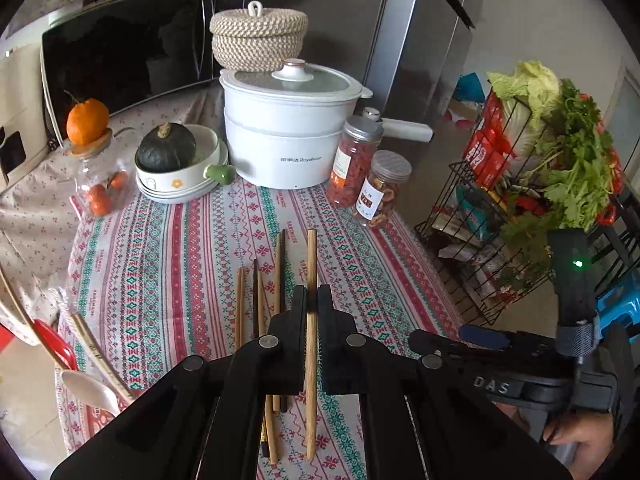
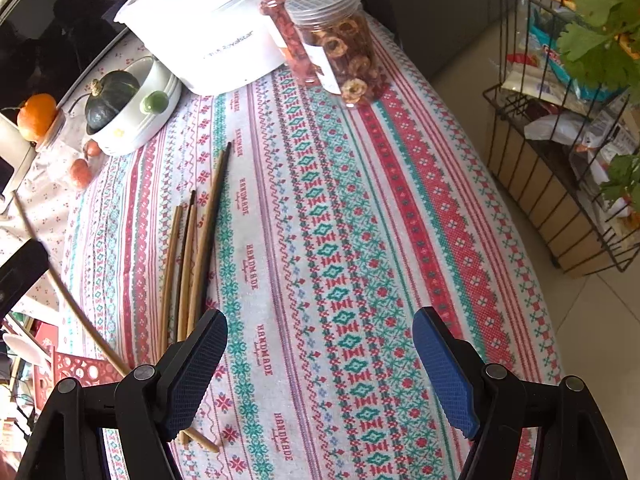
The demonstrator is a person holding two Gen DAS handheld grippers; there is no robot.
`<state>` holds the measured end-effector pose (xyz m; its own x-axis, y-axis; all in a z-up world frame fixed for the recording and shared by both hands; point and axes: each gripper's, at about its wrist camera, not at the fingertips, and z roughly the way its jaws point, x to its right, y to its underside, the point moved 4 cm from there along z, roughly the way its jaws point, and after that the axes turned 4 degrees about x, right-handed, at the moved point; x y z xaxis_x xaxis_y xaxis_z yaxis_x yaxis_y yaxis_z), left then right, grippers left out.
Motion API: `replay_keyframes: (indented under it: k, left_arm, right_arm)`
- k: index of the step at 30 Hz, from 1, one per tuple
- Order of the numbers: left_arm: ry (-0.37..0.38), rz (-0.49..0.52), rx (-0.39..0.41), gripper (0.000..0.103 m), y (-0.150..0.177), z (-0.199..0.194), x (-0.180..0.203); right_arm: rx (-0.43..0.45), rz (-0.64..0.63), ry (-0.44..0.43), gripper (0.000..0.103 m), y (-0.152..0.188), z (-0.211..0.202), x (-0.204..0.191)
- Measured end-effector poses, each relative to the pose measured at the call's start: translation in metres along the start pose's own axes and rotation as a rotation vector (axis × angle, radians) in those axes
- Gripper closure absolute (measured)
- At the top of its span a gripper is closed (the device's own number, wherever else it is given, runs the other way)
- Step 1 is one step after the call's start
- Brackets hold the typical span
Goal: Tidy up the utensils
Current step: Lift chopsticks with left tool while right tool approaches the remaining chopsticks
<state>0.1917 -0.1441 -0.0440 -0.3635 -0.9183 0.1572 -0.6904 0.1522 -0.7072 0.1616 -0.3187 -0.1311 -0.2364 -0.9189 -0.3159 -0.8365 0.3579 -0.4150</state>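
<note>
The left gripper [image 1: 312, 312] has its jaws clamped on a single pale wooden chopstick [image 1: 311, 264], held clear above the worktop [image 2: 360, 240]; this looks like the carrying step of sorting the utensils, one stick taken from the pile. The right gripper [image 2: 320, 368] hangs over bare cloth with its jaws wide apart and nothing between them. The next move would seem to call for bringing the chopstick to the holder at the left edge, where a white spoon [image 1: 86, 388] and other handles already stand, and releasing it upright; the holder itself is mostly out of view. Just beyond the jaws, the remaining chopsticks [image 2: 192, 248], light and dark, lie side by side on the patterned tablecloth [image 1: 192, 240]. Farther back stand two jars of dried fruit [image 1: 370, 178], a white electric pot [image 1: 286, 128], a dark squash [image 1: 166, 148] in a bowl, and a microwave [image 1: 128, 52]. A wire rack of vegetables [image 1: 520, 184] stands to the right.
</note>
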Motion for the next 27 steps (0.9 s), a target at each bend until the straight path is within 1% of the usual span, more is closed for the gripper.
replay_keyframes:
  k: [3,6,8,9,11,12,14,16,20,22,25,27]
  left_arm:
    - [0.02,0.031,0.05,0.099,0.004,-0.04,-0.004]
    - [0.03,0.039,0.088,0.099,0.009,-0.074,-0.016]
    - [0.037,0.031,0.105,0.099,0.016,-0.094,-0.029]
    - [0.04,0.028,0.114,0.099,0.019,-0.103,-0.035]
    - [0.046,0.022,0.122,0.099,0.027,-0.117,-0.046]
    - [0.05,0.017,0.125,0.099,0.032,-0.122,-0.052]
    - [0.058,0.011,0.135,0.099,0.04,-0.13,-0.063]
    - [0.064,0.005,0.162,0.099,0.049,-0.139,-0.072]
    - [0.084,-0.005,0.148,0.099,0.059,-0.146,-0.088]
    - [0.099,-0.028,0.139,0.099,0.062,-0.149,-0.096]
    - [0.118,-0.044,0.139,0.099,0.066,-0.158,-0.106]
    - [0.12,-0.049,0.147,0.099,0.067,-0.163,-0.112]
  right_arm:
    - [-0.006,-0.03,-0.017,0.024,0.002,0.004,-0.016]
    - [-0.016,-0.061,-0.034,0.032,0.004,0.012,-0.036]
    - [-0.032,-0.083,-0.055,0.042,0.006,0.02,-0.05]
    - [-0.039,-0.093,-0.065,0.045,0.007,0.025,-0.057]
    - [-0.057,-0.11,-0.077,0.057,0.008,0.036,-0.069]
    - [-0.067,-0.117,-0.084,0.06,0.008,0.042,-0.076]
    - [-0.084,-0.132,-0.1,0.072,0.008,0.056,-0.089]
    - [-0.095,-0.153,-0.109,0.078,0.008,0.069,-0.101]
    - [-0.123,-0.186,-0.138,0.083,0.006,0.094,-0.126]
    - [-0.132,-0.204,-0.148,0.083,0.002,0.105,-0.137]
    - [-0.119,-0.222,-0.162,0.083,-0.009,0.118,-0.151]
    - [-0.115,-0.25,-0.11,0.083,-0.017,0.131,-0.156]
